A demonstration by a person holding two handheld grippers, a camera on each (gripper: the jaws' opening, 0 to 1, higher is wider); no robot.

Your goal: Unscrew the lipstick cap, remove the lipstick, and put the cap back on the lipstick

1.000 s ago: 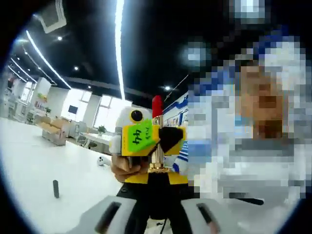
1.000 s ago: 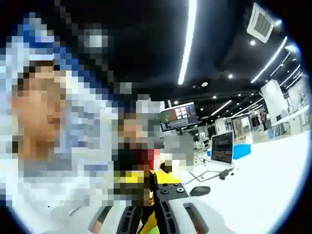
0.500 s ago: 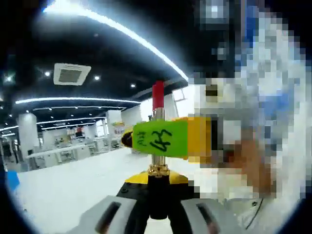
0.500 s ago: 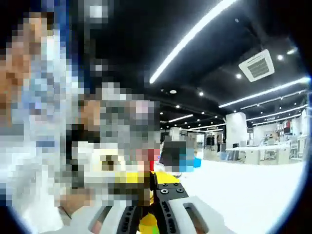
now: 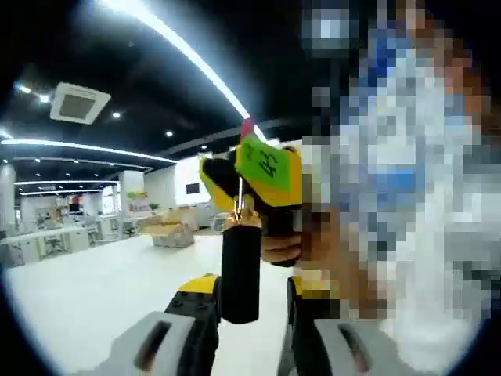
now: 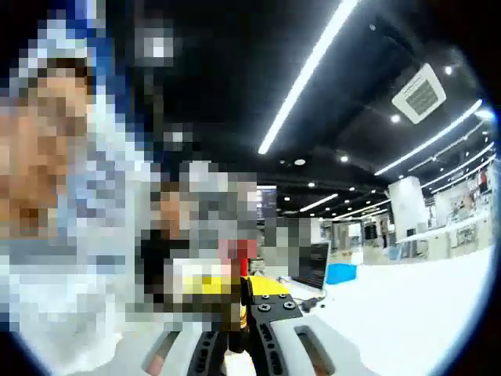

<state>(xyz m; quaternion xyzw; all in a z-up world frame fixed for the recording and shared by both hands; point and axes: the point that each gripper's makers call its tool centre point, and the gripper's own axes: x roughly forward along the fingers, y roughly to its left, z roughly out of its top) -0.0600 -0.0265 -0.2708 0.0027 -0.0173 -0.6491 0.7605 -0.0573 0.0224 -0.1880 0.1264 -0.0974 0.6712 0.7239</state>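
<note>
Take the lipstick (image 5: 239,262) as the landmark: in the left gripper view its black tube stands upright in the middle, above the left gripper (image 5: 250,313). That gripper's yellow-tipped jaws sit on either side of the tube's lower end; whether they actually clamp it, or have let go, cannot be told. Right of the tube and above it, the right gripper (image 5: 252,174), with a green label, closes around the gold neck, and a bit of the red stick pokes out just above it. Behind it a hand (image 5: 286,243) holds that tool. Holding the tube by the neck probably keeps it steady while the stick is exposed.

In the right gripper view, its own jaws sit drawn in around the tube, red tip (image 6: 242,249) above.

The cap isn't on; recapping remains.
</note>
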